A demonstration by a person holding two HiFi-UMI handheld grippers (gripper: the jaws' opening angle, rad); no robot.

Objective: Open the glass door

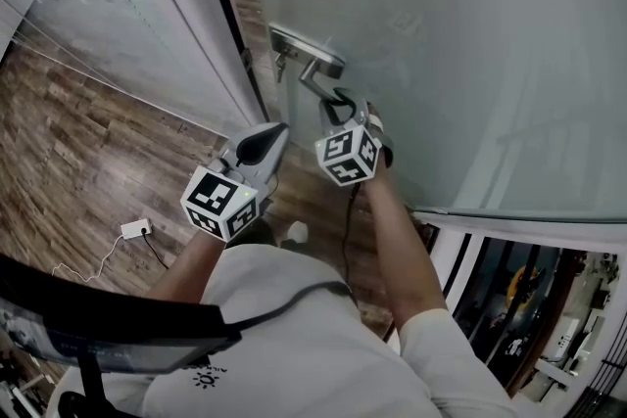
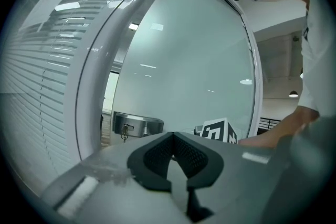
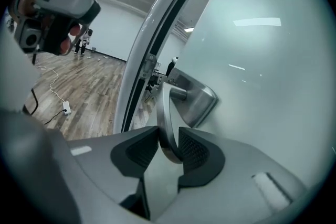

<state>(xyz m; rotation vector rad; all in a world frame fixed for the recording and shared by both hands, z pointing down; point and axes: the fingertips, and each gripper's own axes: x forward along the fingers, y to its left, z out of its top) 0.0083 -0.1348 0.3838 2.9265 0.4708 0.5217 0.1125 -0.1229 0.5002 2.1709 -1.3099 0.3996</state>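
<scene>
The frosted glass door (image 1: 470, 44) carries a steel lock plate (image 1: 304, 46) with a lever handle (image 1: 318, 78). My right gripper (image 1: 341, 103) is at the lever's end; in the right gripper view the handle (image 3: 167, 123) stands between the pads of the right gripper (image 3: 169, 139), both touching it. My left gripper (image 1: 279, 127) hovers to the left of the handle, apart from it. Its jaws (image 2: 172, 136) are shut with nothing between them, pointing at the lock plate (image 2: 137, 124), where keys (image 2: 124, 132) hang.
A white door frame (image 3: 152, 44) runs along the door's edge, with a blind-covered glass wall (image 1: 127, 5) to its left. A white power adapter (image 1: 135, 229) and its cable lie on the wooden floor. Railings show at lower right.
</scene>
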